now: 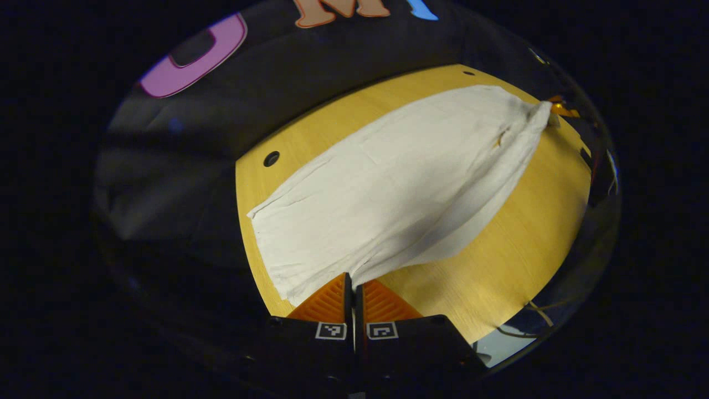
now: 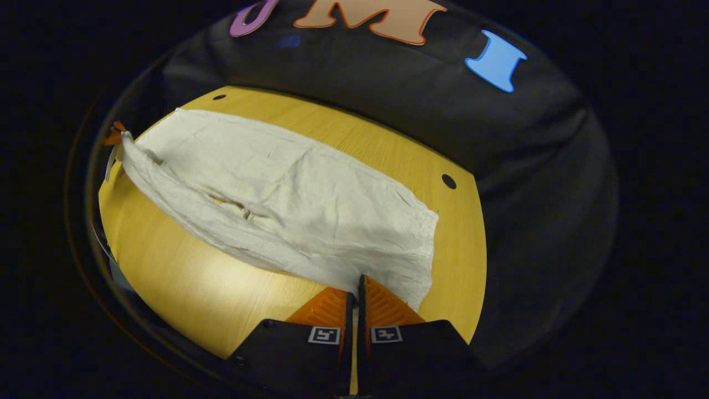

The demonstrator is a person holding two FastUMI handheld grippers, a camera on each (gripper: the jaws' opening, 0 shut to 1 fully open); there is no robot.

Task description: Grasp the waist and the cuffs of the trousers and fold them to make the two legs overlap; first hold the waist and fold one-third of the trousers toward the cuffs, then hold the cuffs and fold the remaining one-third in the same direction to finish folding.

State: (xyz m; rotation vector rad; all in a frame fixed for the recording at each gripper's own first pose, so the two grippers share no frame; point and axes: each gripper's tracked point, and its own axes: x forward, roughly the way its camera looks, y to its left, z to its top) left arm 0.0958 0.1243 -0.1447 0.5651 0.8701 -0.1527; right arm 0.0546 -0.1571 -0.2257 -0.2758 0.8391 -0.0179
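1. On the round yellow wooden bench (image 1: 515, 249), a pair of off-white, creased cloth trousers (image 1: 399, 188) is laid out flat; in the left gripper view it runs from about 7 o'clock up to about 2 o'clock.
2. In the left gripper view, the left gripper (image 1: 353, 285) is seen at 6 o'clock with its fingers drawn nearly together, a thin slit between them, and a near edge of the trousers is pinched at their tips.
3. From that pinch the cloth is lifted into a ridge that runs away toward 2 o'clock, where the far end is gathered to a point beside a small orange object (image 1: 562, 106) at the bench's edge; what it is cannot be told.
4. In the right gripper view, the trousers (image 2: 288, 199) stretch from 10 o'clock down to 5 o'clock, with the gathered waist end at the 4 o'clock side.
5. The right gripper (image 2: 356, 288) is seen at 6 o'clock, its fingers almost closed on the near edge of the cloth beside the waist.
6. A small dark hole (image 2: 448, 181) in the bench is seen at 3 o'clock, just beyond the waist.
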